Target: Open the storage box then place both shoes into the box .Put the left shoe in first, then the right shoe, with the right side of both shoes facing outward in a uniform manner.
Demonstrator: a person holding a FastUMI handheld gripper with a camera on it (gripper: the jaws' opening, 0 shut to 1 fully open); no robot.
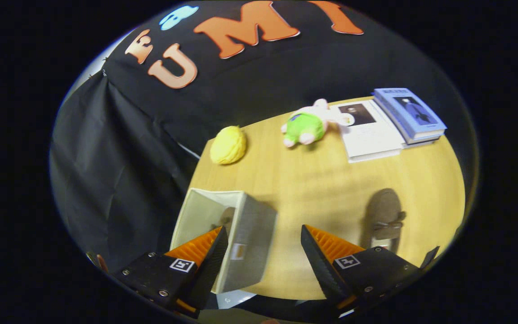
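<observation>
I see my gripper held above the scene and tilted, looking down. Its two fingers stand wide apart with nothing between them and nothing touching either one. Each finger's ridged inner pad faces the open gap.

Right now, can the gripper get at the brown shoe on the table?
Probably yes. The gripper has its fingers wide open with nothing held, and the brown shoe lies on bare table just ahead of one finger, well apart from the open box. Nothing stands between them.
</observation>
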